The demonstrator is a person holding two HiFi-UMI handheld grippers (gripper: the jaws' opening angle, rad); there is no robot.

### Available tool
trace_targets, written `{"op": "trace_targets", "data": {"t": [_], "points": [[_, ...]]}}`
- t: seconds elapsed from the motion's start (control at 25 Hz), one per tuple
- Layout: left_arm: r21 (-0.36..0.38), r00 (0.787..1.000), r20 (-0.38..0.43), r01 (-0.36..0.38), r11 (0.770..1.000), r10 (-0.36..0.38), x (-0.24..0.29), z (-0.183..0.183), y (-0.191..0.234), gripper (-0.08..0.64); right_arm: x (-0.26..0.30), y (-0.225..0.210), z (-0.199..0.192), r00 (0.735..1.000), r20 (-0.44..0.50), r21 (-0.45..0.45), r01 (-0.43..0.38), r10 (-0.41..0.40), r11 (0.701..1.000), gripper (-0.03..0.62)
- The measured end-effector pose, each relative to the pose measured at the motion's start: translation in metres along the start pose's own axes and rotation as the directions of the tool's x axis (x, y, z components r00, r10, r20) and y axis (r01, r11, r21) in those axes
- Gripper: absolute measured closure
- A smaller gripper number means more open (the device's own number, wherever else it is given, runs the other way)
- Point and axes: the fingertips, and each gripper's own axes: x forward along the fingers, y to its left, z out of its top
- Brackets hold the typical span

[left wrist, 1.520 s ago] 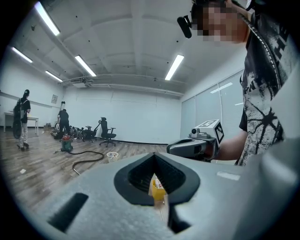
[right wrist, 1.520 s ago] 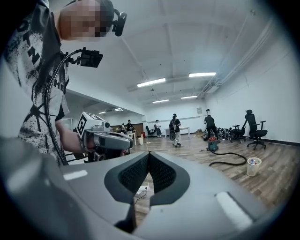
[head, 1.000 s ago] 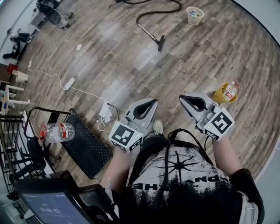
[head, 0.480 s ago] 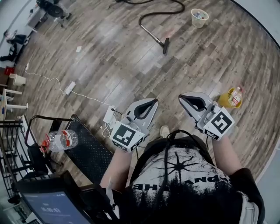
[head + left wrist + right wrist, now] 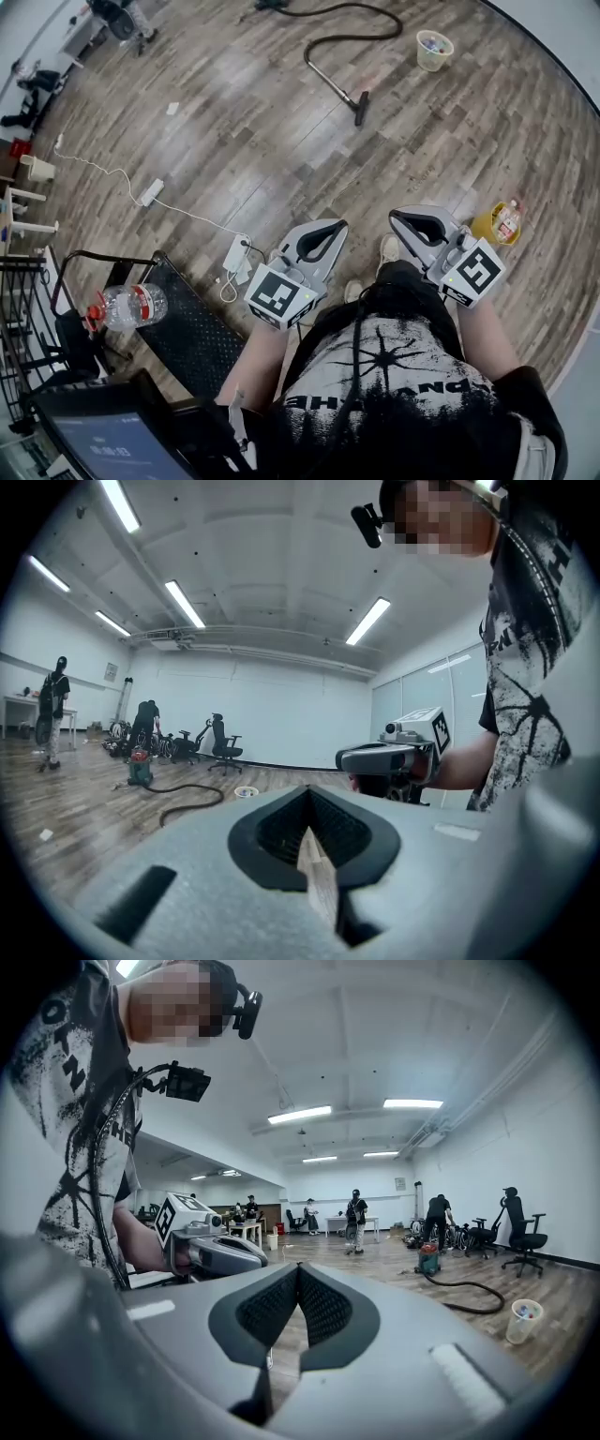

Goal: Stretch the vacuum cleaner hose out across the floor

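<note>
We hold both grippers low in front of us, at the lower centre of the head view, pointing up the frame over the wooden floor (image 5: 234, 122). The left gripper (image 5: 323, 234) has its jaws pressed fully together with nothing between them; its own view shows the two pads meeting in a single seam. The right gripper (image 5: 412, 223) sits just beside it on the right, its jaws likewise closed on nothing.

The vacuum cleaner hose (image 5: 328, 40) lies well apart from both grippers, in the upper centre of the head view. It curls in a loop near the top edge, then runs down-right into a straight wand that ends at the floor head (image 5: 360, 108). In the left gripper view, the hose leads back to what looks like the canister (image 5: 139, 771) at the far left, small and hard to make out. A pale cup (image 5: 434, 49) stands just right of the loop. A white cable with a power strip (image 5: 150, 192) trails across the left of the frame.
</note>
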Motion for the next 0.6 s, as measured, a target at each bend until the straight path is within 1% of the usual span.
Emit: {"op": "trace_targets", "data": {"t": [0.16, 0.32, 0.48, 0.6], "points": [[-0.011, 1.000, 0.017, -0.016, 1.000, 0.016, 0.020, 0.012, 0.024, 0.560, 0.016, -0.037, 0.005, 1.000, 0.000, 0.018, -0.018, 0.018, 1.000, 0.588], [-0.011, 0.999, 0.009, -0.040, 0.999, 0.040, 0.043, 0.021, 0.053, 0.560, 0.037, -0.075, 0.008, 0.999, 0.004, 0.022, -0.043, 0.043, 0.999, 0.588], [-0.011, 0.996, 0.026, -0.090, 0.996, 0.090, 0.053, 0.032, 0.074, 0.560, 0.053, -0.095, 0.018, 0.996, 0.017, -0.003, -0.092, 0.092, 0.996, 0.588], [-0.013, 0.992, 0.033, -0.125, 0.992, 0.126, 0.069, 0.045, 0.092, 0.560, 0.064, -0.122, 0.027, 0.992, 0.023, -0.012, -0.121, 0.121, 0.993, 0.588]]}}
